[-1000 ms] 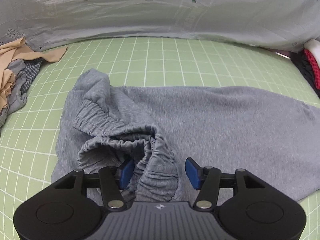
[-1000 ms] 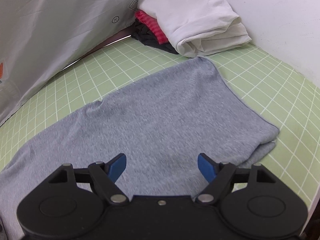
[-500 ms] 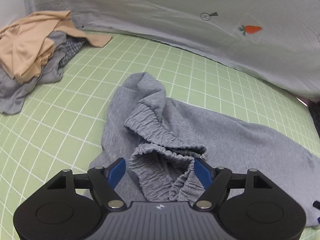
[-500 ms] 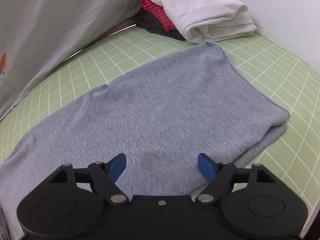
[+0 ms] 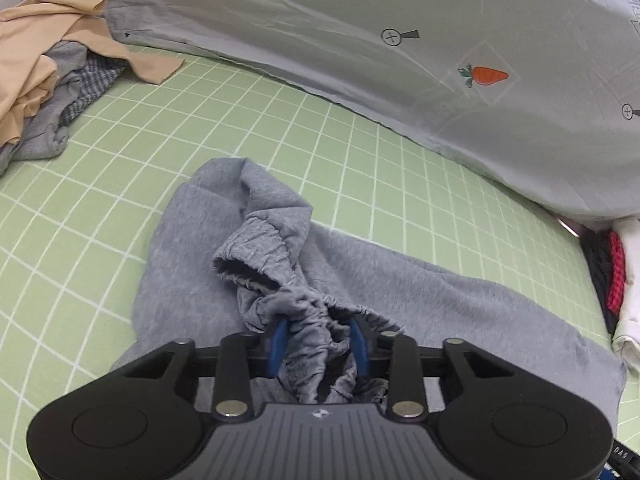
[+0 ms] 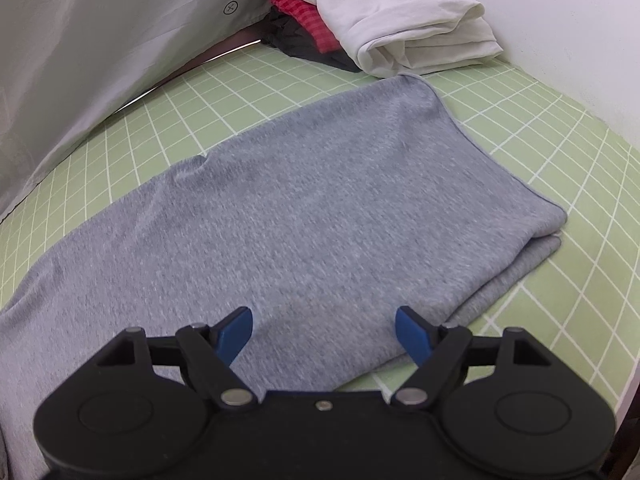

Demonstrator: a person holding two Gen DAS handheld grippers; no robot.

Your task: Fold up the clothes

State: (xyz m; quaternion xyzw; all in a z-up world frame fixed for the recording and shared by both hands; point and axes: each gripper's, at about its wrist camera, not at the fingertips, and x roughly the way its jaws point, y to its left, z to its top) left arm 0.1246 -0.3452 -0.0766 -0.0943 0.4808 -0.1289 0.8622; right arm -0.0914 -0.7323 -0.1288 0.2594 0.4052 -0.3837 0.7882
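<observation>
The left hand-held gripper (image 5: 318, 342) pinches the bunched waistband (image 5: 280, 280) of the grey trousers (image 6: 304, 200), whose length runs rightward; the right hand-held gripper (image 6: 324, 332) (wide open, empty) hovers above the legs.

The right claw (image 6: 324, 330) hangs wide open over grey folded trousers (image 6: 304, 208) on the green gridded desk (image 6: 552, 120) (folded white garment (image 6: 400, 12) behind).

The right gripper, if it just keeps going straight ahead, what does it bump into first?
Probably the grey pants: the open right gripper points along them, low over the cloth. Further on sits the folded white garment.
</observation>
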